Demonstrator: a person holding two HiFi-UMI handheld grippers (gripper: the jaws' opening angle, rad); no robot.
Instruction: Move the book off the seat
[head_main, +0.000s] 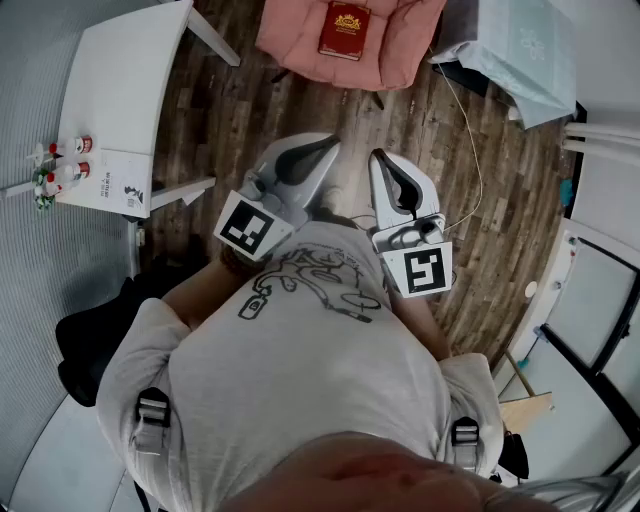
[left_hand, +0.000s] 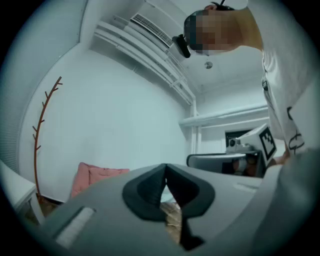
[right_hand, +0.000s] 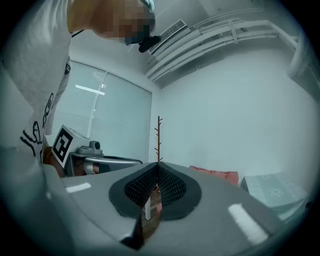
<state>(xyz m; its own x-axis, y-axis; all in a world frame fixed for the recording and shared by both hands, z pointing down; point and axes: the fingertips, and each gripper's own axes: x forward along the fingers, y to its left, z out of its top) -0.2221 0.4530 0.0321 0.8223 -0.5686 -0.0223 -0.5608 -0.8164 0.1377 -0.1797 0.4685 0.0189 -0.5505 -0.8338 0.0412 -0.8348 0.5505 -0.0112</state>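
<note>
A dark red book (head_main: 346, 30) with gold print lies on the pink cushioned seat (head_main: 300, 40) at the top of the head view. Both grippers are held close to the person's chest, well short of the seat. My left gripper (head_main: 331, 146) is shut with nothing in it, and its tips point toward the seat. My right gripper (head_main: 380, 158) is shut and empty too, beside the left one. In the left gripper view the jaws (left_hand: 165, 167) meet at the tip, with the pink seat (left_hand: 95, 176) low at the left. The right gripper (right_hand: 158, 166) also shows closed jaws, the seat (right_hand: 215, 175) beyond them.
A white table (head_main: 120, 90) stands at the left with small bottles (head_main: 62, 172) and a printed card on it. A pale blue cloth-covered piece (head_main: 520, 50) sits right of the seat, with a cable across the wood floor (head_main: 470, 150). A thin red branch stand (left_hand: 42, 125) leans by the wall.
</note>
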